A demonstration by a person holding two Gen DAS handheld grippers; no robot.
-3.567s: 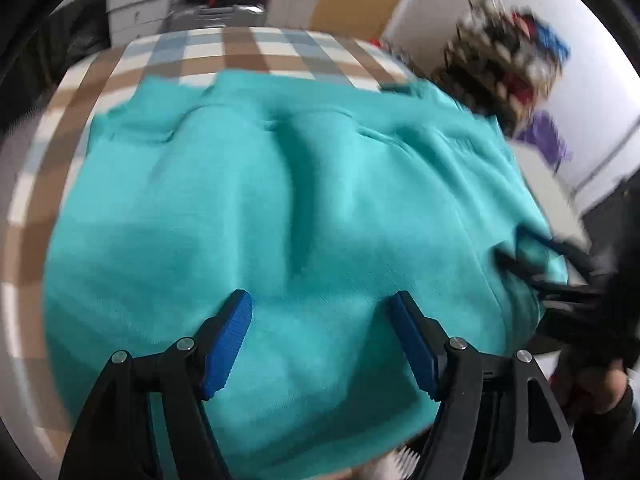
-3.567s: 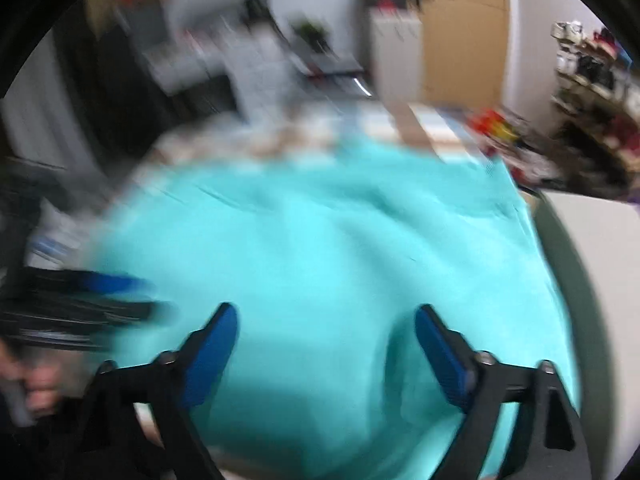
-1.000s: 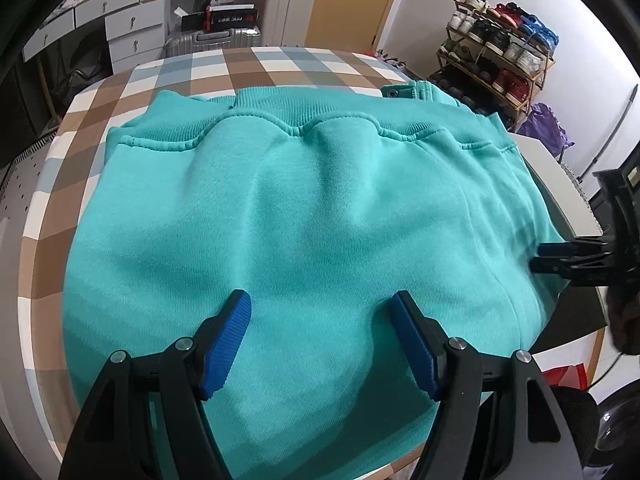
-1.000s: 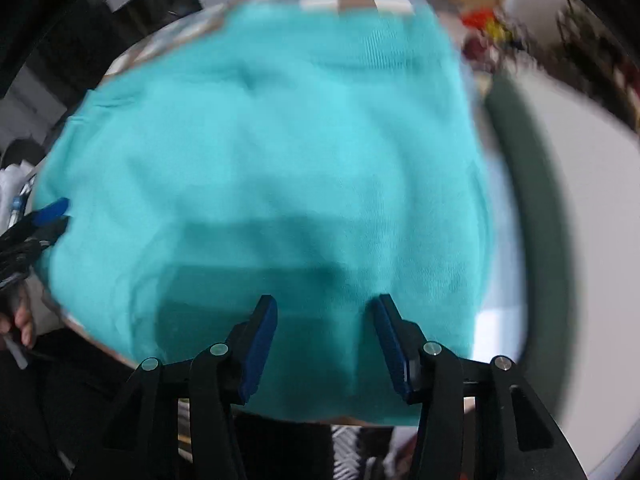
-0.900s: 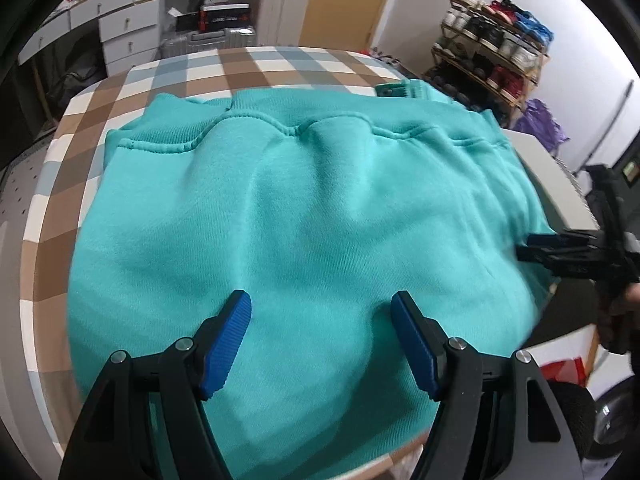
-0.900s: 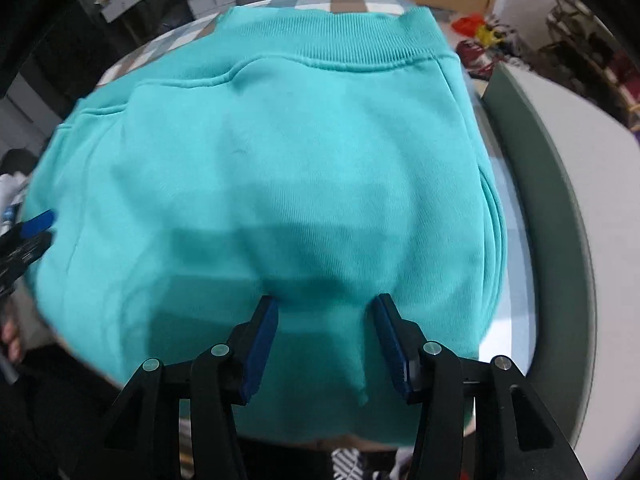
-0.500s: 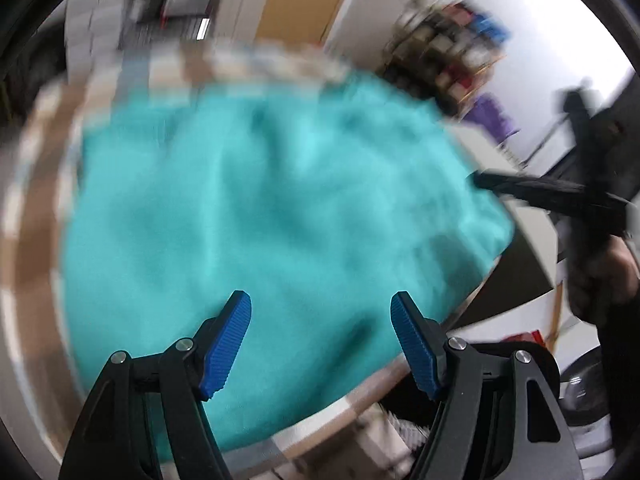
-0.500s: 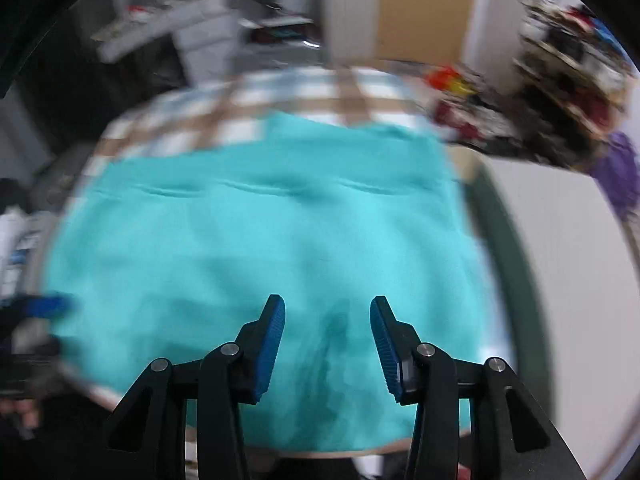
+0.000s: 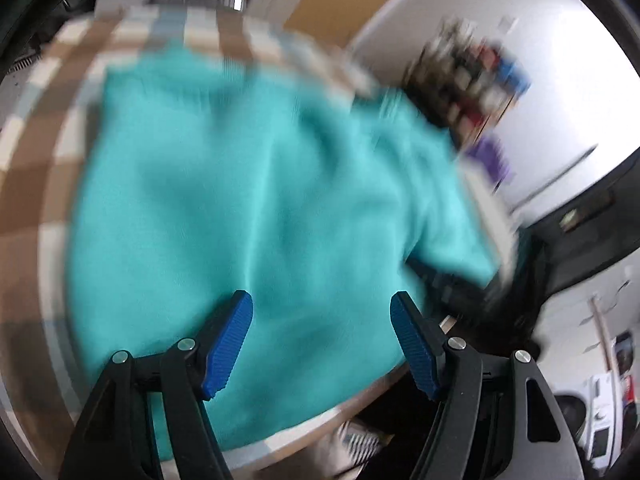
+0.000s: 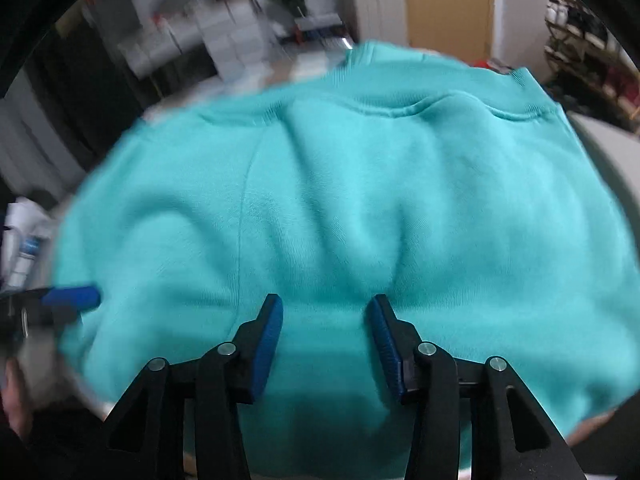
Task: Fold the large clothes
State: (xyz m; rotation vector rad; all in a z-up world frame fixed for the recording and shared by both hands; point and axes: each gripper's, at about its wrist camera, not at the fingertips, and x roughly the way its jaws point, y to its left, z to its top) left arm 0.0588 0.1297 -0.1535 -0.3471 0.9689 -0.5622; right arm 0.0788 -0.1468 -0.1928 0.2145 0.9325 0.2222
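A teal sweatshirt (image 9: 260,200) lies spread in a folded block on the round checked table (image 9: 48,168); its ribbed hem (image 10: 400,92) runs along the far side. My left gripper (image 9: 320,312) hovers open over the sweatshirt's near part, nothing between its blue pads. My right gripper (image 10: 324,316) hangs over the near edge of the sweatshirt (image 10: 360,200), jaws partly apart with only fabric below them. The left gripper's blue fingertip (image 10: 70,296) shows at the left edge of the right wrist view. Both views are blurred by motion.
A shoe rack (image 9: 472,80) stands against the wall at the right. White drawers (image 10: 224,40) and a wooden door (image 10: 448,4) lie beyond the table. A pale grey surface (image 10: 608,148) borders the table on the right. A hand (image 10: 12,392) shows at the left.
Both views have swung. The left wrist view has rolled and pulled back toward the table's near edge. The right gripper has slid across the sweatshirt, and its jaws stand slightly narrower.
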